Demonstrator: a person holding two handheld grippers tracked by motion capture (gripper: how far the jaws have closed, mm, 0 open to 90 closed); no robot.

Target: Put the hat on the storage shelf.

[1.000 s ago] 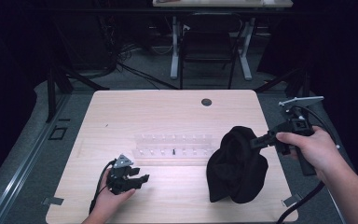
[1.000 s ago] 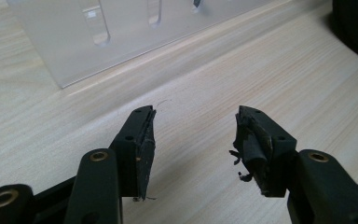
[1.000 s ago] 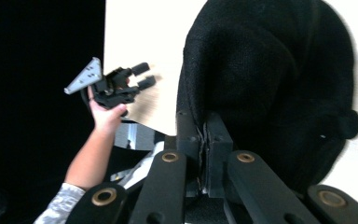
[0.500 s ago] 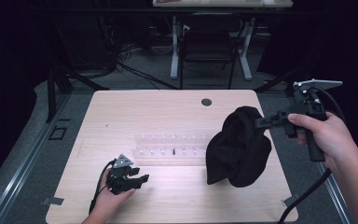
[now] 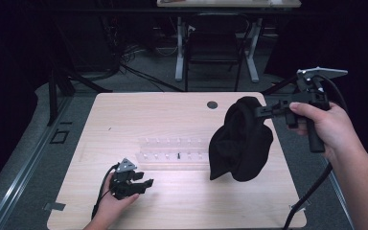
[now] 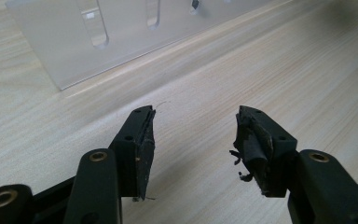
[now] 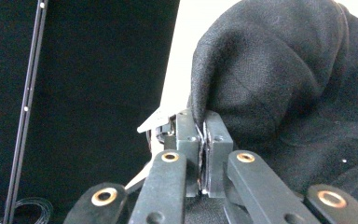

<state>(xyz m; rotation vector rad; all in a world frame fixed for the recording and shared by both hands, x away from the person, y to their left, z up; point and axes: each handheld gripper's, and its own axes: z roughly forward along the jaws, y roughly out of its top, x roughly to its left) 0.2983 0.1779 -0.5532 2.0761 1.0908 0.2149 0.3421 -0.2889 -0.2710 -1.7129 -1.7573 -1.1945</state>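
High view: one black beanie pinched by right claw — left claw agape; one clear rack.

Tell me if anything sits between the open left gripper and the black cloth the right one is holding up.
Nothing visible blocks it. The left gripper rests open near the table's front edge; bare wood runs from it to the black cloth hanging from the right gripper. The clear rack lies farther back, off that line.
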